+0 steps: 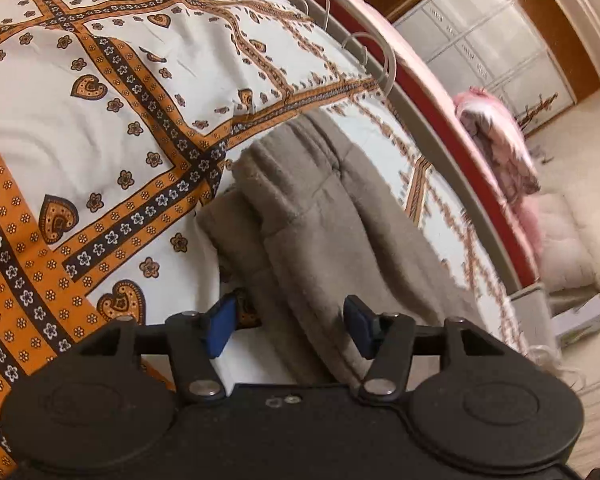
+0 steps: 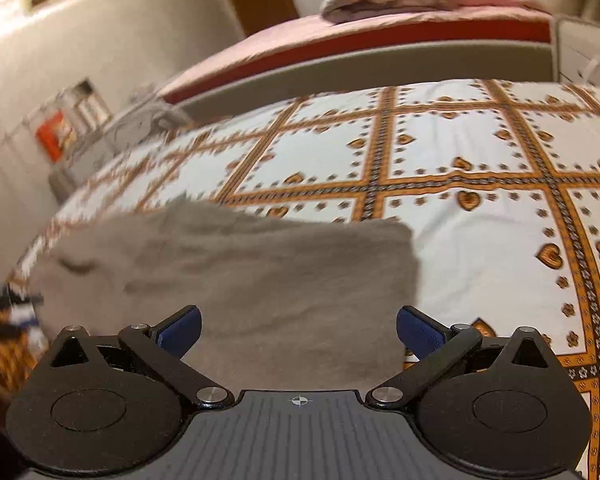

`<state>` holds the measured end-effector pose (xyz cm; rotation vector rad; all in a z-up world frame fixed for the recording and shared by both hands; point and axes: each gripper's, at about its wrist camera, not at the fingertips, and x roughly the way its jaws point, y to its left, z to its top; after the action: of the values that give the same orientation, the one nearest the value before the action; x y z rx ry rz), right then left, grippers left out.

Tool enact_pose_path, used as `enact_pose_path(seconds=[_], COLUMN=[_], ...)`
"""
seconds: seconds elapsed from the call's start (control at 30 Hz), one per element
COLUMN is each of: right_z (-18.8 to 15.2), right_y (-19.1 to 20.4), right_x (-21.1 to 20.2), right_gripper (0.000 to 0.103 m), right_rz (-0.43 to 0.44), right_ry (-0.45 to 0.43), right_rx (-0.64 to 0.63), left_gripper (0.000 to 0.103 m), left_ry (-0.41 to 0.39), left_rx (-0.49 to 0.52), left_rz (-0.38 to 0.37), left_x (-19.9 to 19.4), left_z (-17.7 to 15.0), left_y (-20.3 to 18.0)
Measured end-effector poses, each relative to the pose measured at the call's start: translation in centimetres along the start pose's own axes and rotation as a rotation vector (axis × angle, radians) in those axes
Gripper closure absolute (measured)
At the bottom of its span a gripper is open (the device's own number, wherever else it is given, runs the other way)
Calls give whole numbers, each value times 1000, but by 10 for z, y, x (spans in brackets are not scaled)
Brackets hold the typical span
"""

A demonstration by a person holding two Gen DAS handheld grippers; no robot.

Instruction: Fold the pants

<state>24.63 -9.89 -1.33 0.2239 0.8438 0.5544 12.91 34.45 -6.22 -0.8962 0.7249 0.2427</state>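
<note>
Left gripper (image 1: pixel 290 322) spread, holding nothing, over the near edge of the grey pants (image 1: pixel 316 208) lying folded on the patterned bedspread (image 1: pixel 100 140). Right gripper (image 2: pixel 299 330) also wide, nothing held. I'd judge mid-fold; next I pinch an edge. Free bedspread right; bed edge left.

A bed with a white sheet (image 2: pixel 452 148) patterned in orange bands and hearts fills the room, beside a second bed (image 2: pixel 380 36) with pink bedding, white cupboards (image 1: pixel 488 36), pale walls (image 2: pixel 100 40) and beige carpet (image 1: pixel 592 152).
</note>
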Motion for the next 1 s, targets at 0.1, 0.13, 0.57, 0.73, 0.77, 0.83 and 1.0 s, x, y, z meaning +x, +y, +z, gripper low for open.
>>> enact_pose_path(seconds=[0.1, 0.13, 0.57, 0.73, 0.77, 0.83, 1.0], right_z=[5, 6, 13, 17, 17, 18, 26], right_y=[-15, -18, -43, -47, -47, -48, -54], right_x=[0, -1, -2, -3, -2, 0, -11], right_gripper=[0, 0, 0, 0, 0, 0, 0], right_rz=[17, 21, 17, 31, 33, 28, -23], right_ry=[-15, -18, -51, -67, -65, -63, -87], right_rx=[67, 88, 210, 250, 251, 257, 249], left_gripper=[54, 54, 42, 75, 76, 79, 80], left_ry=[-14, -17, -103, -71, -70, -87, -201], left_rx=[-33, -32, 63, 85, 87, 99, 196], left_rz=[-47, -55, -287, -228, -229, -234, -239], left_x=[11, 17, 57, 47, 49, 48, 17], left_z=[6, 9, 31, 23, 23, 23, 15], left_y=[7, 9, 19, 18, 19, 19, -8])
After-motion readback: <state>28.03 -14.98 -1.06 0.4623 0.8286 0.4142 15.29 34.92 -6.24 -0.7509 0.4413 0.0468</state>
